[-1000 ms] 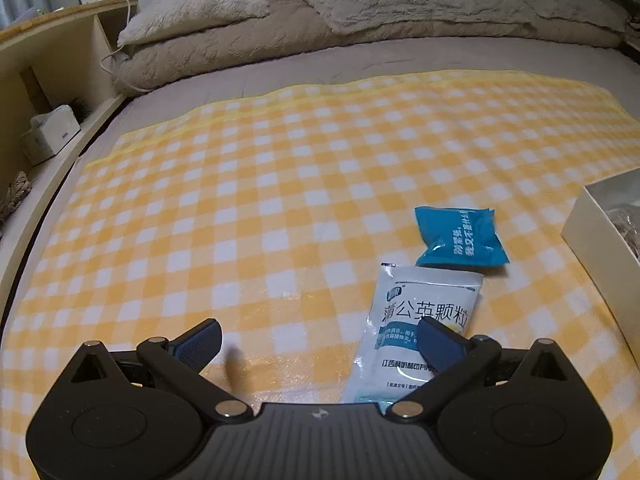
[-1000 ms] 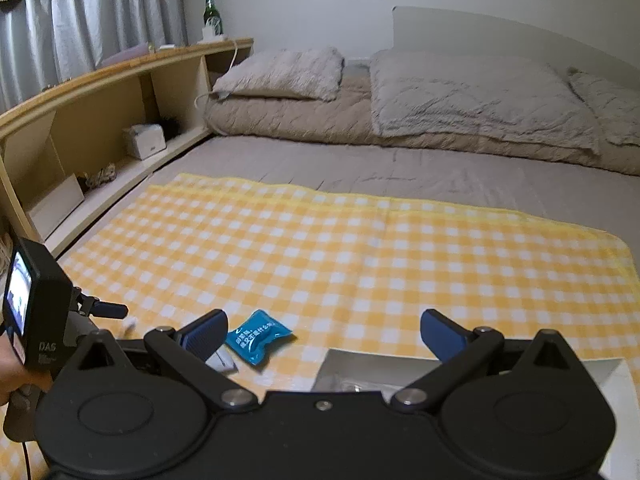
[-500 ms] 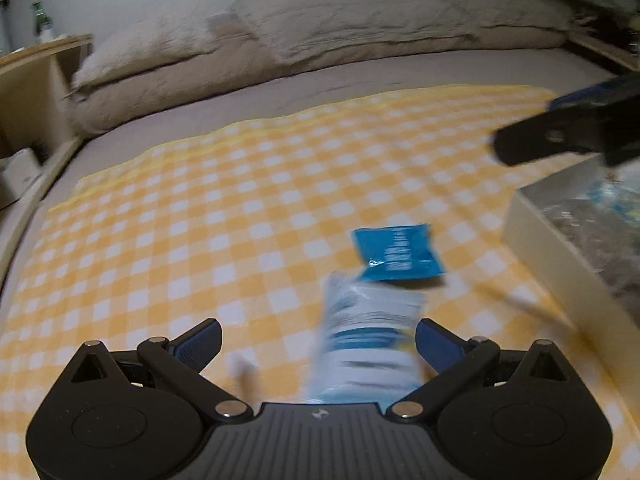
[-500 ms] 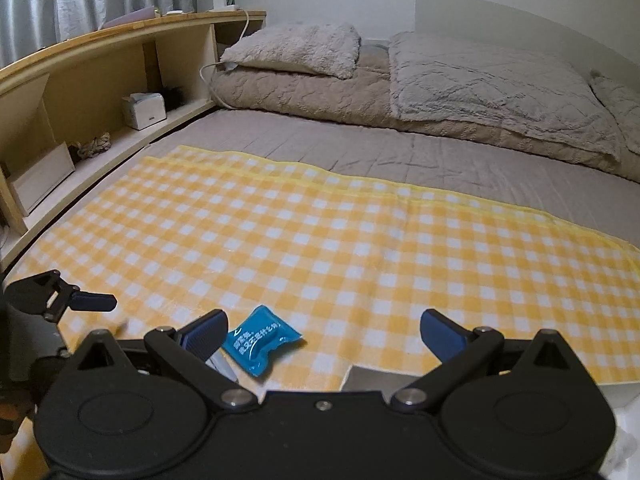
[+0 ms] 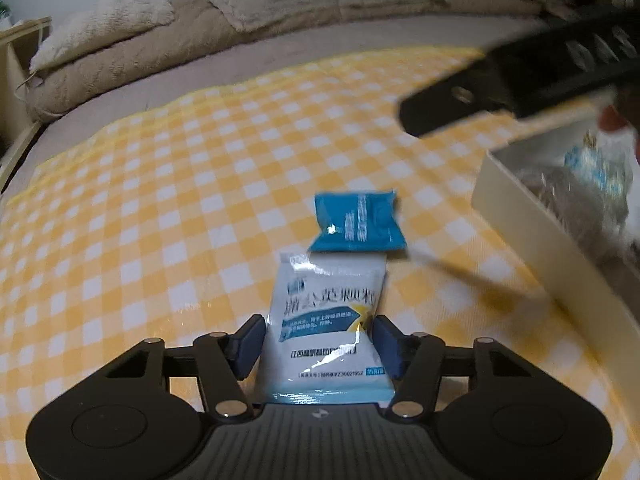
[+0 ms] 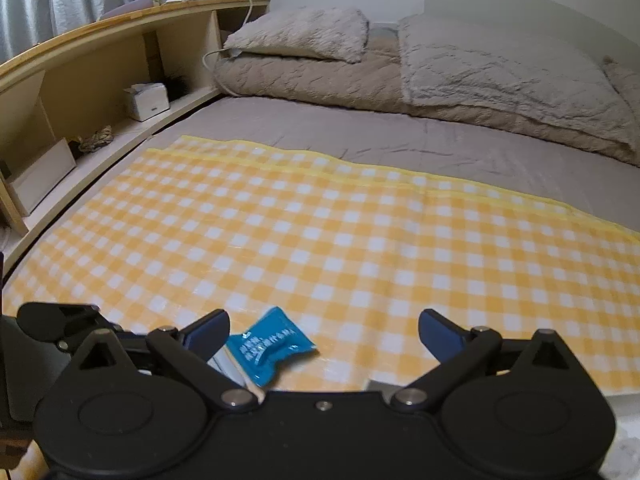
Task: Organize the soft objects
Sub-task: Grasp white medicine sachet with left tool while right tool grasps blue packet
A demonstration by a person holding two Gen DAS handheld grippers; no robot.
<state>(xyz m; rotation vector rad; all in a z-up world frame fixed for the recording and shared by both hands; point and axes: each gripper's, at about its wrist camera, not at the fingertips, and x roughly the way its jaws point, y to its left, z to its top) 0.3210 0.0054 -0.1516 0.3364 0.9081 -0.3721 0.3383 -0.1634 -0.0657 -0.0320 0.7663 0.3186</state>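
Left gripper (image 5: 320,342): jaws closing on a white sachet (image 5: 328,328), with both blue pads against its long edges. The sachet is a flat, glossy, rectangular pouch with large blue printed characters across the middle, a blue and yellow band below them, finer print lower down, and a pale blue sealed strip at the near end. It lies lengthwise along the gripper's line on a yellow-and-white checked cloth (image 5: 160,208) spread over the bed; whether it is lifted clear of the cloth cannot be told.

Just beyond the sachet's far end, touching or nearly so, lies a small blue packet (image 5: 356,220), puffy, with crimped ends and white print.

Right gripper (image 6: 324,334): jaws wide apart, nothing between the pads. In the right wrist view the blue packet (image 6: 270,344) sits on the cloth just inside the left-hand finger.

At the right edge of the left wrist view stands a white box (image 5: 532,228), its contents blurred. The right gripper's black finger (image 5: 452,108) crosses above it.
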